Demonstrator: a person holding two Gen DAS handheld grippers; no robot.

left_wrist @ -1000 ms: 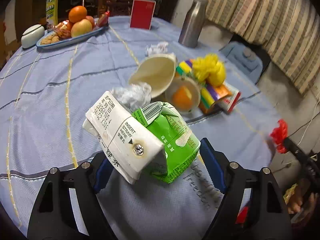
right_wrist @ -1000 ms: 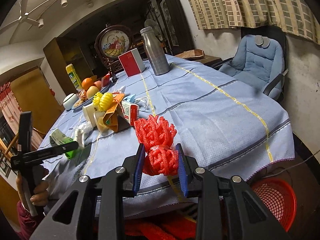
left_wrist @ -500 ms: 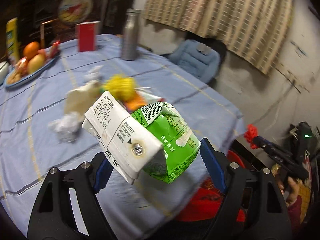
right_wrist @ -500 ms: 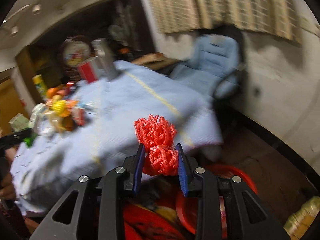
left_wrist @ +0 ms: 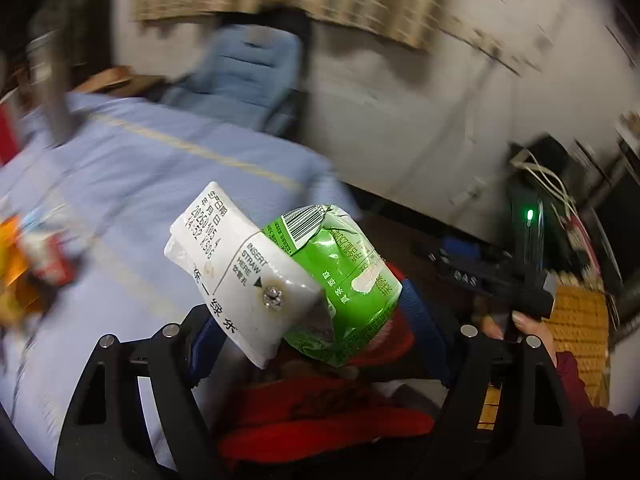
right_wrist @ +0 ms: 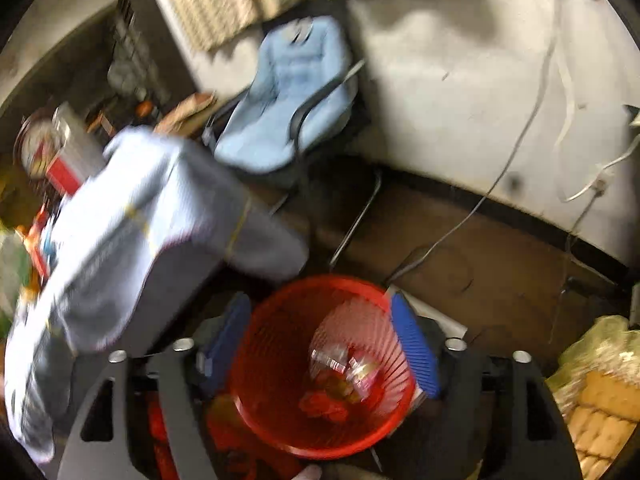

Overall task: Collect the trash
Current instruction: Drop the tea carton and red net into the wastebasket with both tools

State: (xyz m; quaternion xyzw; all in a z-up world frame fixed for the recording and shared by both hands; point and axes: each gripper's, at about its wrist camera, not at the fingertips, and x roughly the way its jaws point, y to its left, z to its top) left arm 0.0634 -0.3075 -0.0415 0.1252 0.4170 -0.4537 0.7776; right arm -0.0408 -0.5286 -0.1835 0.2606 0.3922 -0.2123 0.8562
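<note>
1. The left gripper (left_wrist: 308, 328) clamps a crumpled green-and-white drink carton (left_wrist: 280, 276) between its blue pads.
2. The right gripper (right_wrist: 320, 344), jaws opening and empty, hangs above a red mesh plastic wastebasket (right_wrist: 276, 412) holding wrappers.

The brown floor (right_wrist: 500, 264) carries a red mesh basket (right_wrist: 280, 344) and a blue-clothed table (right_wrist: 132, 216).

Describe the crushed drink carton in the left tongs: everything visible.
The crushed green-and-white paper drink carton is dented and folded, its white top panel printed "INSERT STRAW HERE" beside a silver foil straw hole, with a date stamp. The green body shows a barcode and white lettering. It sits tilted, top panel toward the camera, clamped between the blue pads of the left tongs. Nothing else touches it; red shapes show blurred below it.
</note>
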